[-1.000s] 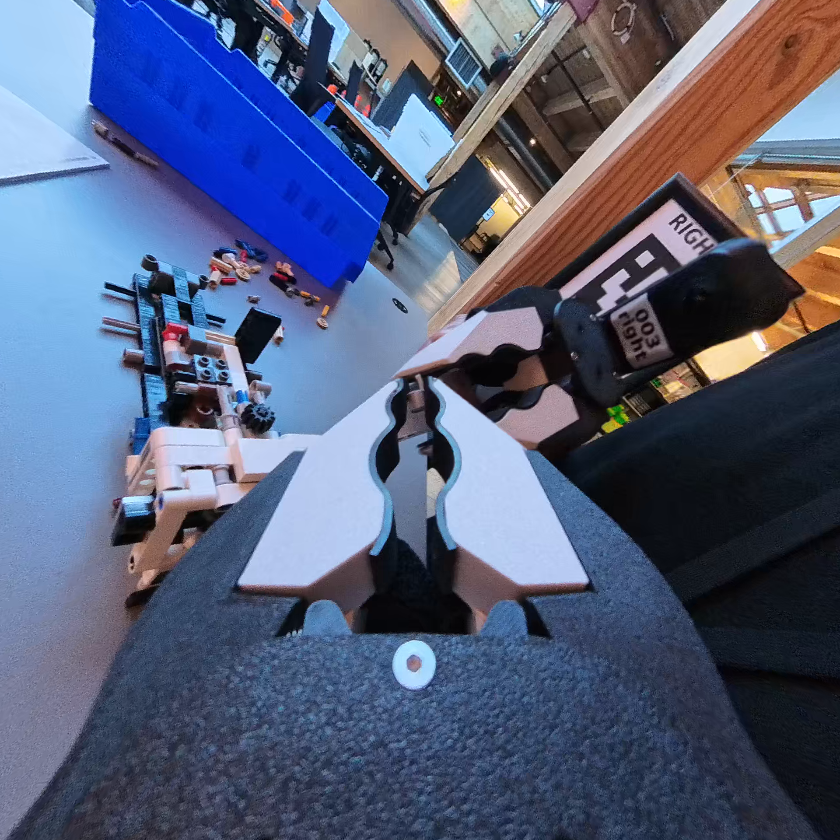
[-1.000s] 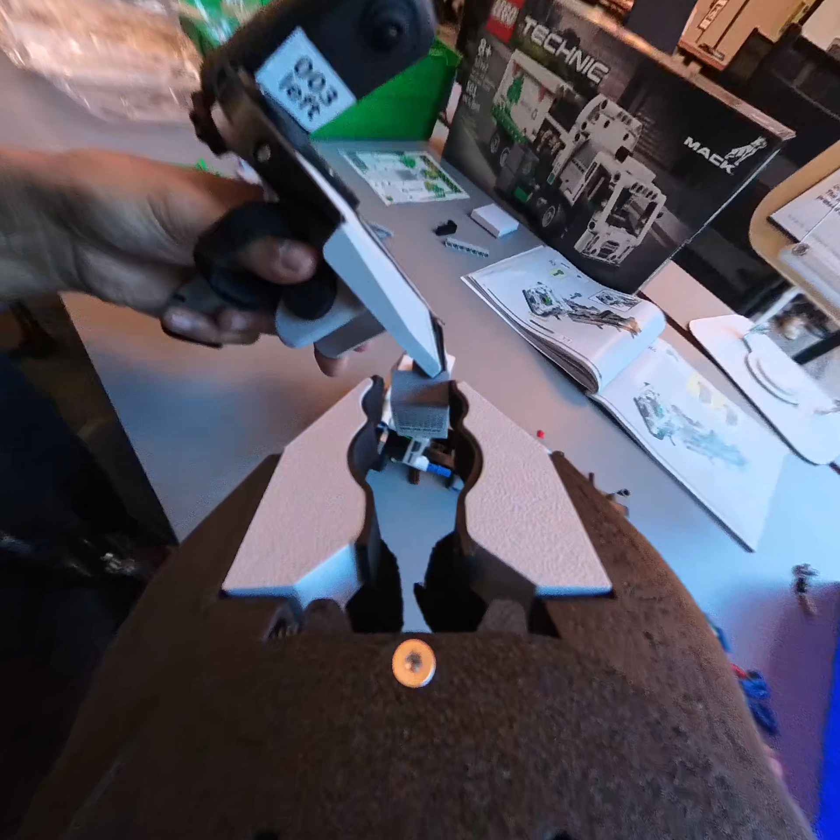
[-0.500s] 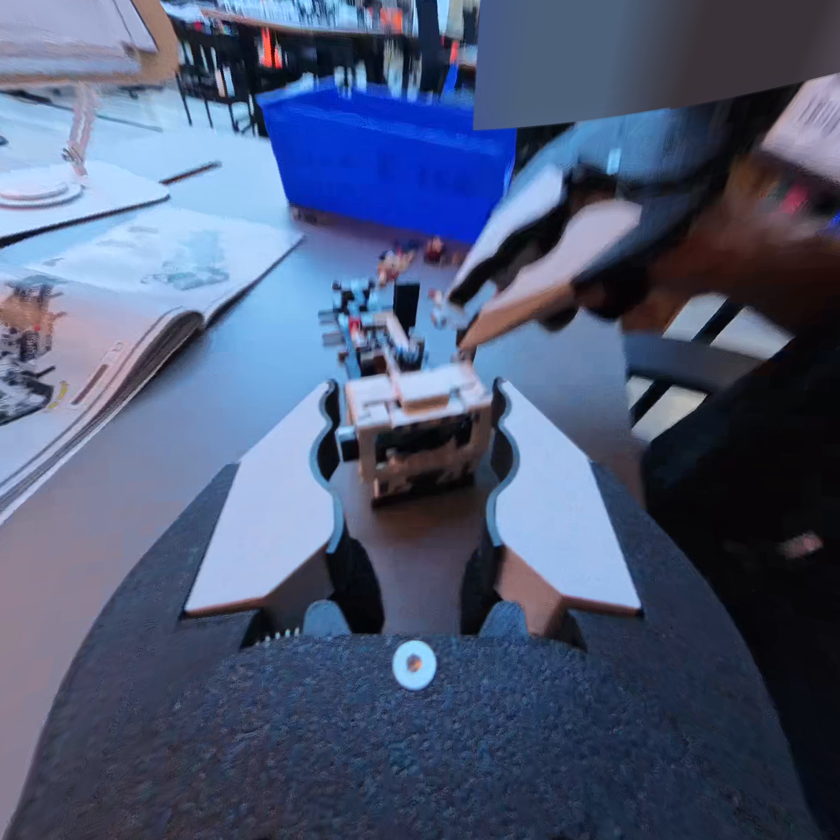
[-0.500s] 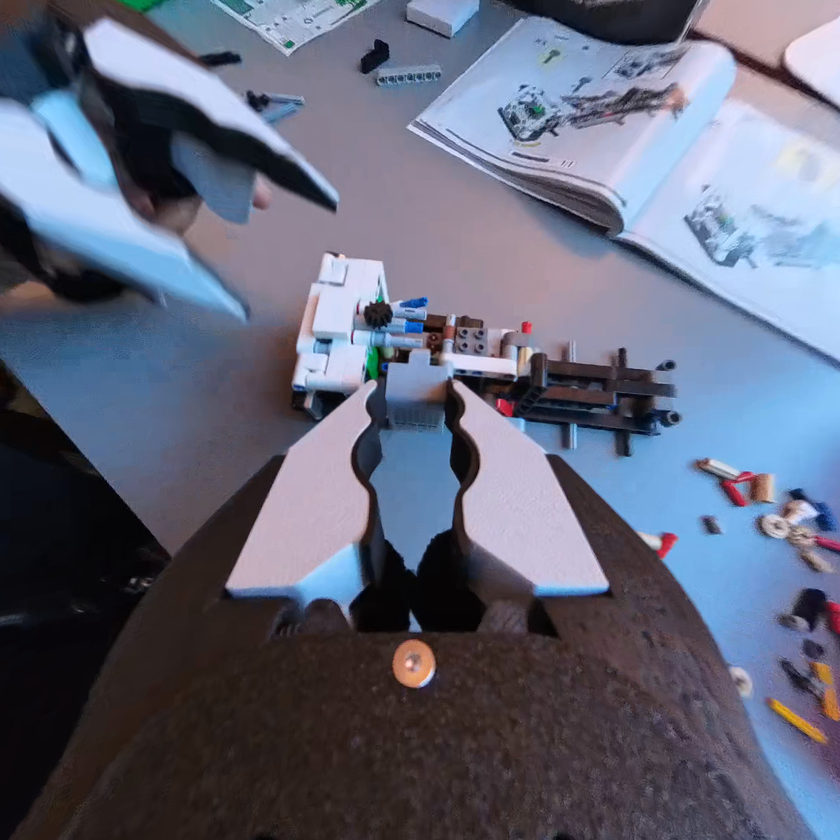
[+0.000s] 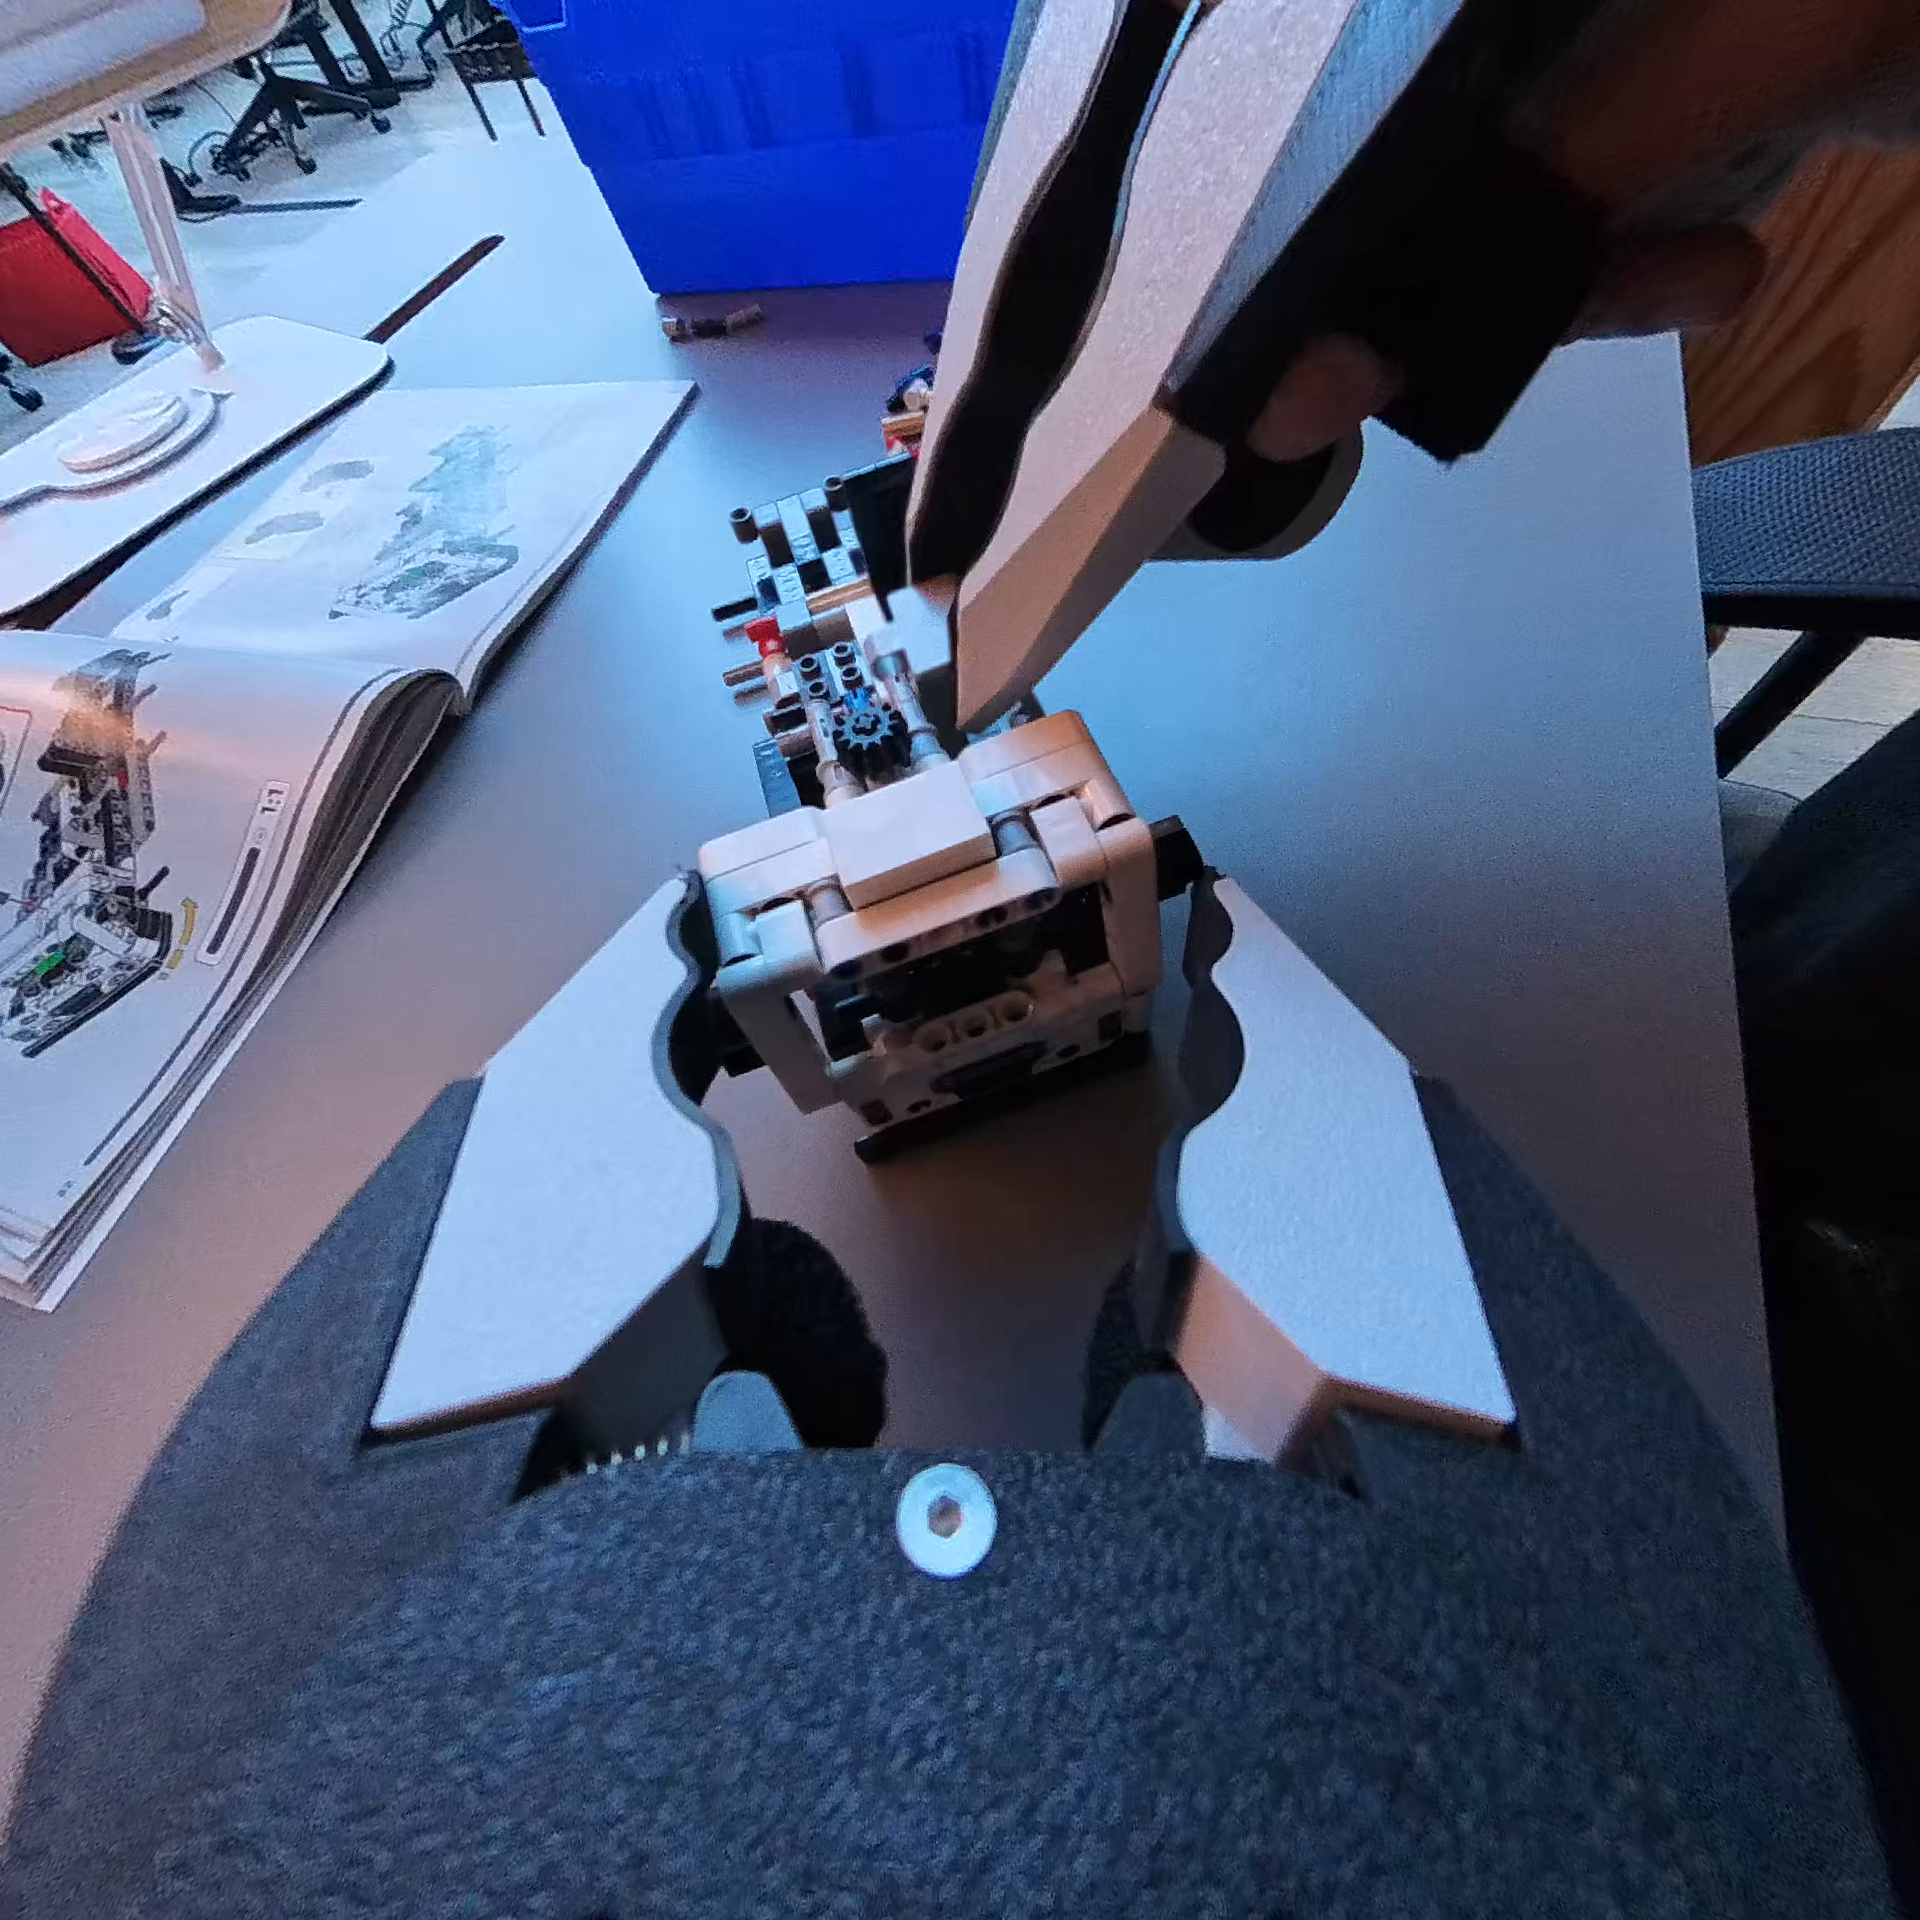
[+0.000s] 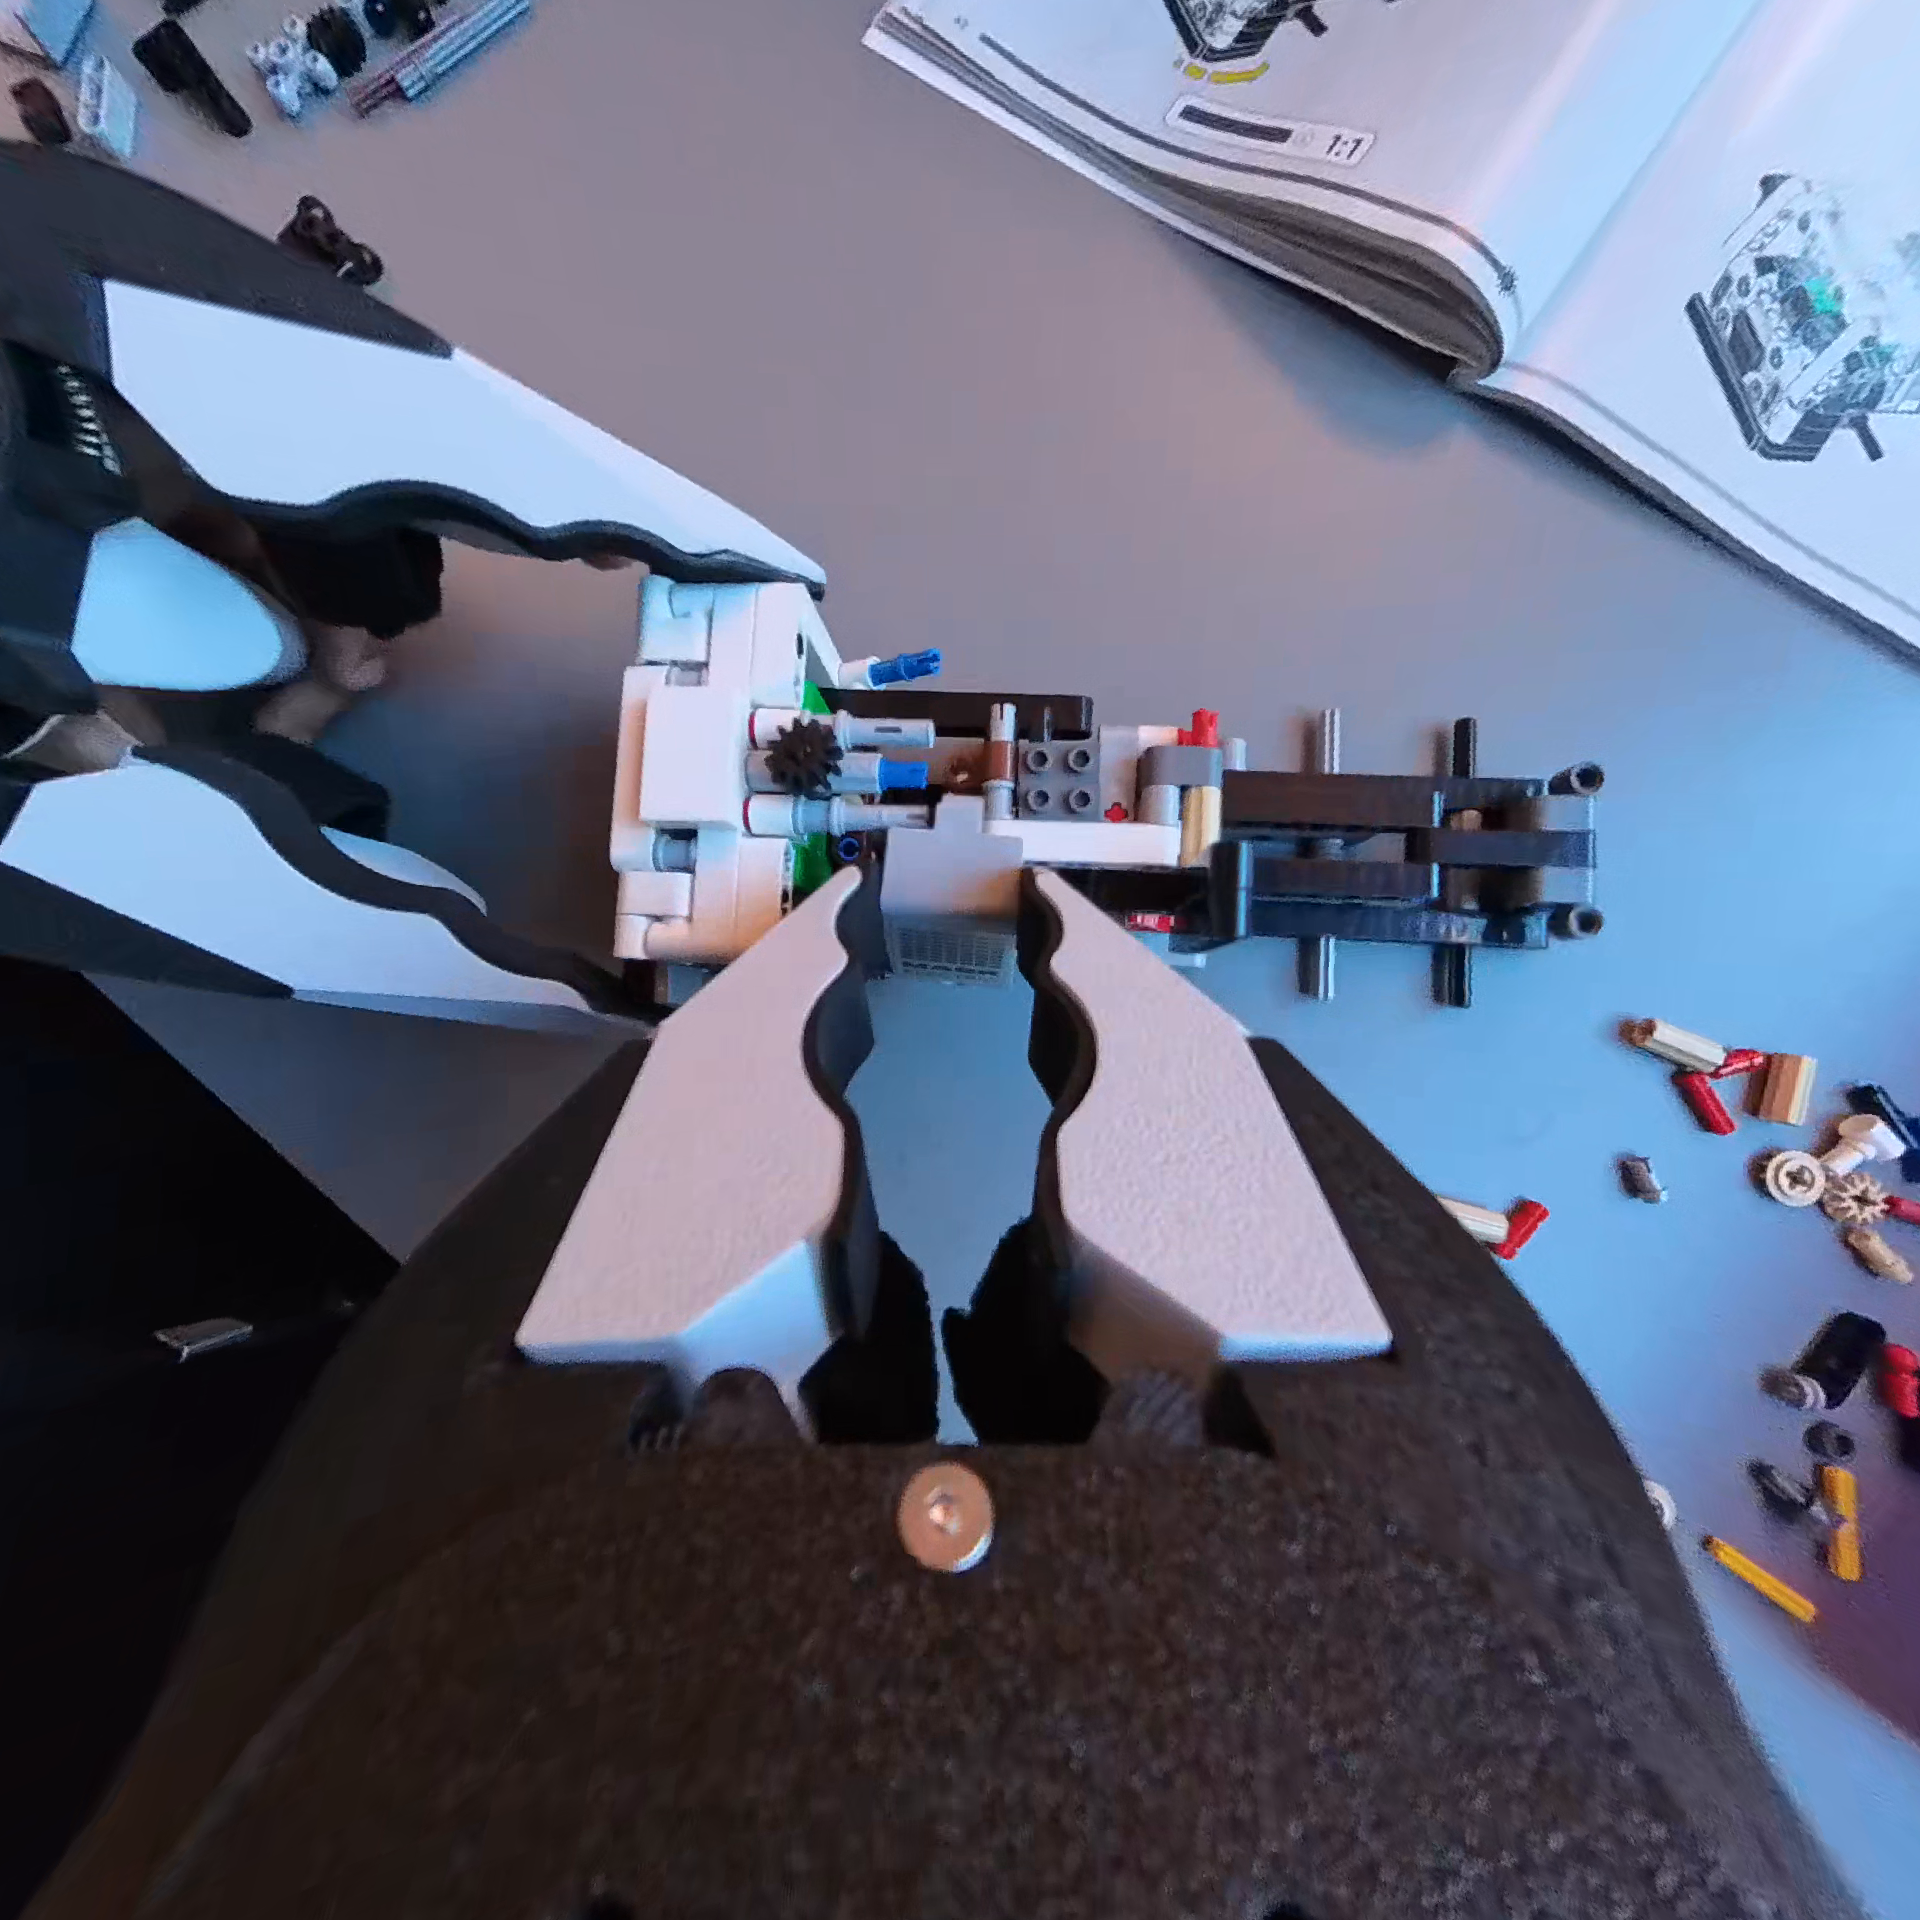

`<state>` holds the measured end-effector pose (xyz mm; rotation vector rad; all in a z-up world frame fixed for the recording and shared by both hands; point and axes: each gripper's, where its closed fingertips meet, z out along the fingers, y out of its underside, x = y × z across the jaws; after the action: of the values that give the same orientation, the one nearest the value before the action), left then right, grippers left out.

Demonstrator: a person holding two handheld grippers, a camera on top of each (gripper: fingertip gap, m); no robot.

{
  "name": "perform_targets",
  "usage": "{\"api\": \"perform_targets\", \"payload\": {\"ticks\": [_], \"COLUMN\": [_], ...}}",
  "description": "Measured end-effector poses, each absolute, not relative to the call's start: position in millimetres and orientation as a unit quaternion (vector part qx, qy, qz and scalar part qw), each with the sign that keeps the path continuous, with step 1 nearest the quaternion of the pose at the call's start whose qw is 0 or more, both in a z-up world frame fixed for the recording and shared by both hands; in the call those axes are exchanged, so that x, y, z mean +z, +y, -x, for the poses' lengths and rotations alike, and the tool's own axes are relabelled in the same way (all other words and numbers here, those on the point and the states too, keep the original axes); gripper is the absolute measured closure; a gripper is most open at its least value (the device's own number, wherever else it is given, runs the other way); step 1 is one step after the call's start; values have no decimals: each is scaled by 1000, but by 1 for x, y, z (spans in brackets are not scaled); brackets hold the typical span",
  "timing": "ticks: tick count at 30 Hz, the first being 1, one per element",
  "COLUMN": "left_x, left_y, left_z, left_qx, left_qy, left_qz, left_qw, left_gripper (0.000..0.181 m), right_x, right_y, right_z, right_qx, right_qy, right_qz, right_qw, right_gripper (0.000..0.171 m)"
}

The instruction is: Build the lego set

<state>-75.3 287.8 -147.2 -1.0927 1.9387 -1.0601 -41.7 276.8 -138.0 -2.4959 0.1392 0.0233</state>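
Note:
The part-built lego truck [image 5: 935,914] lies on the grey table, with a white cab end and a long black chassis [image 6: 1403,842]. My left gripper [image 5: 940,914] is open, and its fingers straddle the white cab close to both sides. It also shows at the left of the right wrist view [image 6: 727,800]. My right gripper [image 6: 948,883] is shut on a light grey grilled block [image 6: 951,925] and holds it against the model's side, just behind the cab. In the left wrist view it [image 5: 935,644] reaches down from the upper right with the block [image 5: 914,623].
An open instruction booklet [image 5: 312,644] lies left of the model [image 6: 1558,208]. A blue bin [image 5: 790,135] stands at the far table end. Small loose pieces are scattered beside the chassis [image 6: 1766,1143] and at the far corner [image 6: 312,62]. A chair [image 5: 1818,520] stands past the table edge. Left tips to right tips: about 5 centimeters.
My left gripper turned to face the model, opened wide and moved in around the cab. My right gripper carried the grey block down onto the model's side.

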Motion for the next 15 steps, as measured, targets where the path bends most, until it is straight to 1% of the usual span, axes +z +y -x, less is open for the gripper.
{"api": "perform_targets", "payload": {"ticks": [10, 15], "left_x": [-148, -148], "left_y": [287, 286], "left_z": [74, 73], "left_qx": [-407, -404], "left_qy": [742, 741], "left_qz": [417, 418], "left_qw": [331, 336], "left_gripper": [92, 92], "right_x": [-140, -140], "right_y": [273, 271], "right_z": [42, 41], "right_qx": [-16, -16], "right_qy": [7, -5], "right_qz": [955, 968], "right_qw": [296, 250], "right_gripper": [147, 147]}}
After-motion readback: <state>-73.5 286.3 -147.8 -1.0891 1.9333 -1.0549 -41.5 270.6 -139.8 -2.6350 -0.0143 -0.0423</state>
